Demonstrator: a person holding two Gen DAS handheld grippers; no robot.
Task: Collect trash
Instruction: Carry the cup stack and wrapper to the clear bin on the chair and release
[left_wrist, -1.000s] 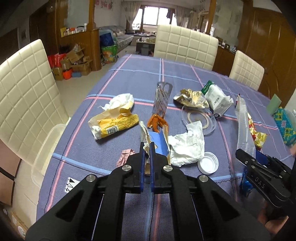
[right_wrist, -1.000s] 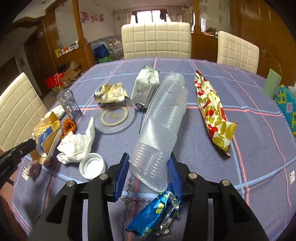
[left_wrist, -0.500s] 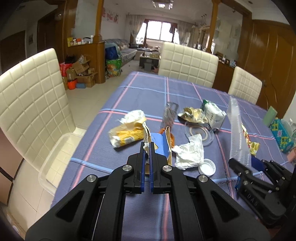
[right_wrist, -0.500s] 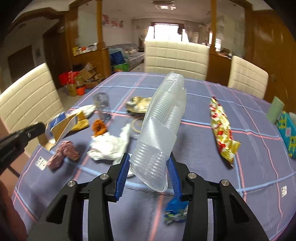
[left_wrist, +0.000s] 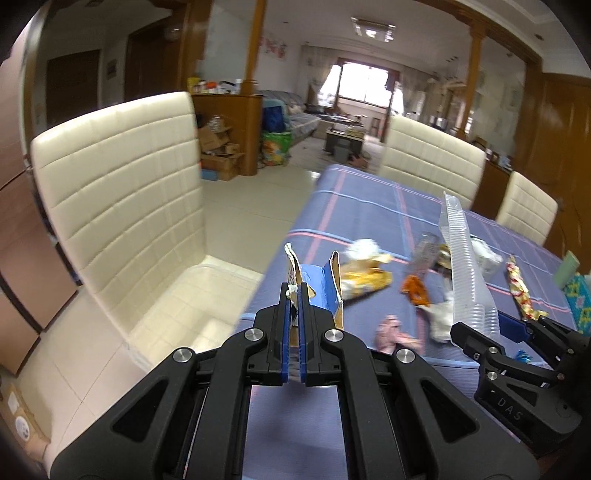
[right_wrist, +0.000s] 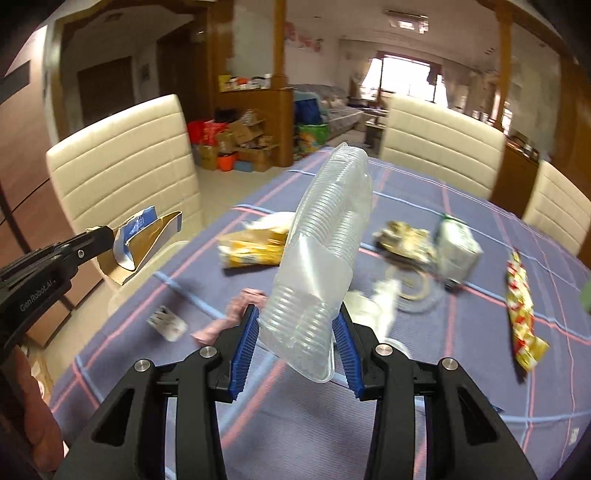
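— Over the near edge of the dining table (left_wrist: 369, 206), what does the left gripper (left_wrist: 294, 291) carry?

— A torn blue-and-brown carton (left_wrist: 321, 284), its jaws pressed almost together on the ragged white edge of the cardboard. From the right wrist camera the same carton (right_wrist: 144, 240) hangs in the air in front of the cream chair (right_wrist: 125, 177), clear of the cloth.

— And the right gripper (right_wrist: 295, 332)?

— Its blue pads (right_wrist: 243, 339) are spread wide and pinch the lower end of a clear sleeve of stacked plastic cups (right_wrist: 325, 251), which tilts up and away from the camera. The left wrist view shows that sleeve (left_wrist: 461, 266) standing tall at the right — lifted off the table.

— What trash lies on the cloth?

— A yellow snack bag (right_wrist: 255, 247) near the left side, a crumpled pink wrapper (right_wrist: 229, 317) just beside the right gripper's left finger, white tissue (right_wrist: 380, 299) behind the sleeve, a gold foil wrapper (right_wrist: 402, 236) next to a white pouch (right_wrist: 456, 247), and a long red-and-yellow wrapper (right_wrist: 522, 314) well apart at the right. A small orange scrap (left_wrist: 413, 291) shows in the left wrist view — much of it blurred.

— Anything beside the table?

— A clear plastic bin (left_wrist: 173, 295) sits on the seat of the cream chair.
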